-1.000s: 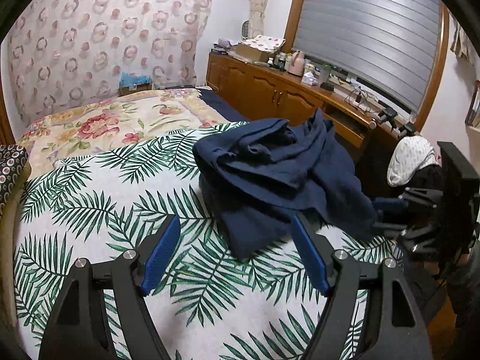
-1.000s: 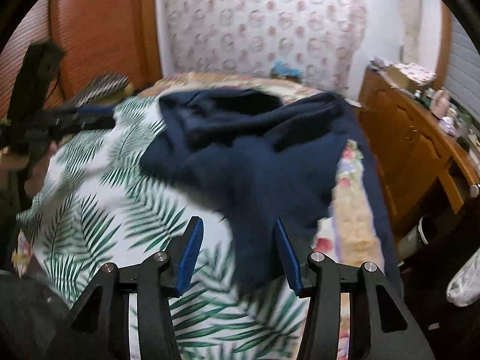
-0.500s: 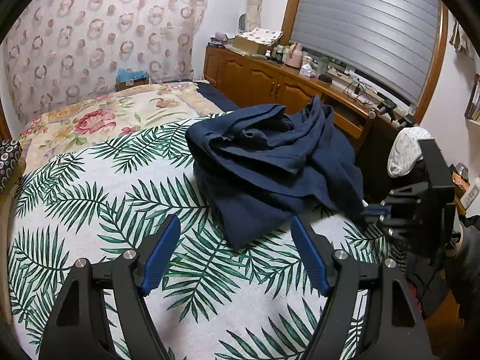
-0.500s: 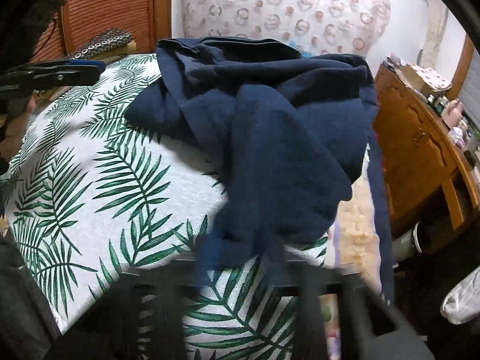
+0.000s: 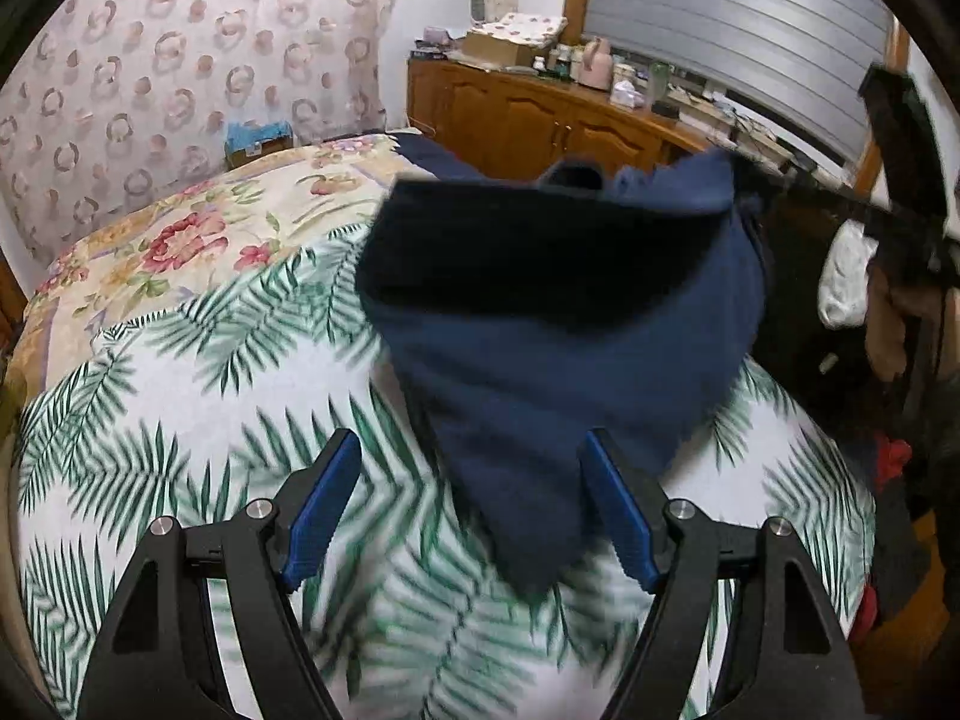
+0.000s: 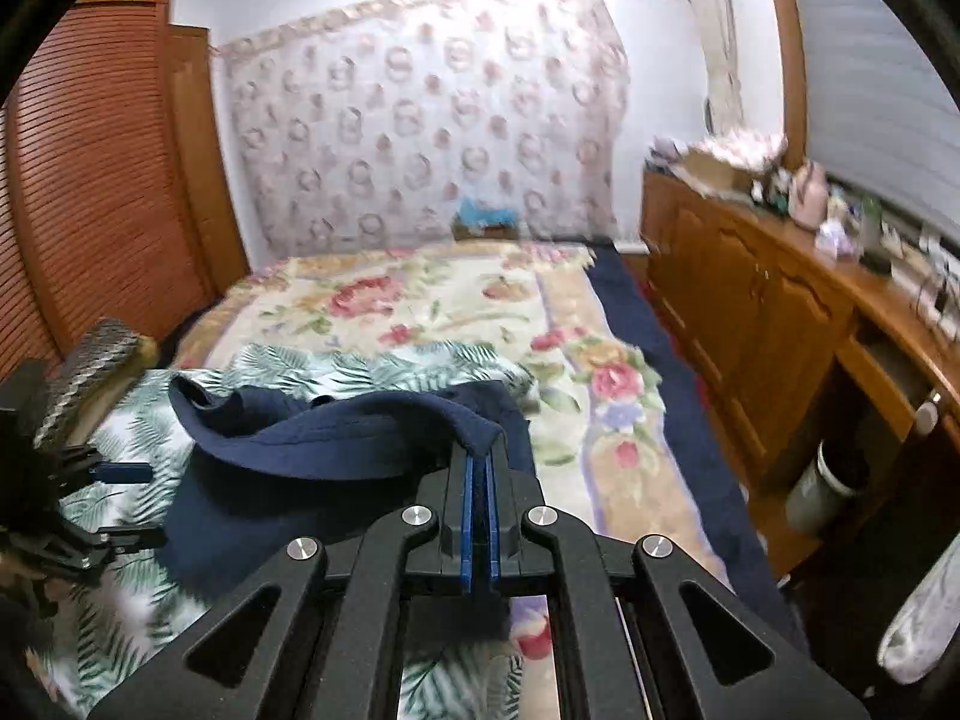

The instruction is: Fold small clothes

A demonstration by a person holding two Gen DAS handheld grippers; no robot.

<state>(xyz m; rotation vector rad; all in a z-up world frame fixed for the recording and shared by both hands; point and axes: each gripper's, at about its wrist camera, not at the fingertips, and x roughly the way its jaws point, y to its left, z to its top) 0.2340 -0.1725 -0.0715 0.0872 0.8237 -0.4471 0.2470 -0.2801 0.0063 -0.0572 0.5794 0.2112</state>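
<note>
A navy blue garment [image 5: 558, 324] is partly lifted off the palm-leaf bedspread [image 5: 180, 408]. My right gripper [image 6: 478, 468] is shut on one corner of the garment [image 6: 360, 438], holding that corner up while the rest trails down to the bed. In the left wrist view its black frame [image 5: 894, 120] shows at the upper right, blurred. My left gripper [image 5: 471, 510] is open low over the bed. The garment's hanging lower tip lies between its blue fingers [image 5: 324, 504] without either pad touching it. The left gripper [image 6: 144, 504] also shows at the left edge of the right wrist view.
A floral quilt [image 6: 420, 300] covers the far half of the bed. A wooden cabinet [image 6: 750, 300] with cluttered top runs along the right side. A patterned pillow [image 6: 90, 372] lies at the left, by slatted wooden doors [image 6: 90, 180]. A white cloth [image 5: 846, 276] hangs beyond the bed's right edge.
My right gripper closed on the garment's corner and raised it, opening out the crumpled heap. My left gripper moved in closer, so the cloth's tip now sits between its open fingers.
</note>
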